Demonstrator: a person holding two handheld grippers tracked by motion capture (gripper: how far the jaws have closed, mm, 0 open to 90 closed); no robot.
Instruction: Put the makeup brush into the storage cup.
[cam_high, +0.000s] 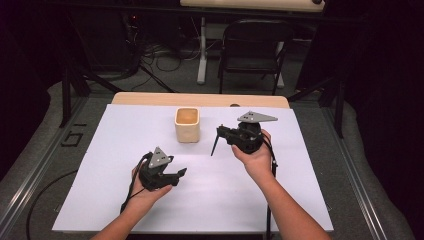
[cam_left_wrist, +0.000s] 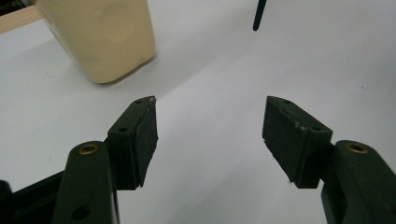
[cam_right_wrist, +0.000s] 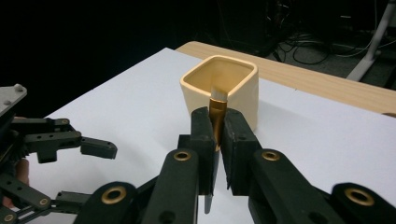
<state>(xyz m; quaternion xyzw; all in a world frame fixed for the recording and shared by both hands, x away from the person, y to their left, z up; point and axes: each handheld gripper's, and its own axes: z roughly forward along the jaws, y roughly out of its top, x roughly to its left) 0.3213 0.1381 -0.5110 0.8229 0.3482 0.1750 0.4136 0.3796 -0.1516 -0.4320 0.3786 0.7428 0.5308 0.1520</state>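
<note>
The right claw (cam_right_wrist: 217, 140) was clenched on a paintbrush (cam_right_wrist: 216, 109), bristles up, just short of the cream cup (cam_high: 187, 125) on the bench (cam_high: 125, 150). Best to tip it over the rim gently. The left claw (cam_left_wrist: 210, 126) gaped, holding nothing, nearer than the cup.

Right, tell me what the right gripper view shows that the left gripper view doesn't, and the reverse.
The right gripper view alone: the right gripper shut on a brush, bristle end toward the cream cup's open top, the wooden table edge, and the left gripper at its left.

The left gripper view alone: its own open pads from behind, nothing between them, and the brush's dark handle tip.

Both: the cream cup and white sheet.
</note>
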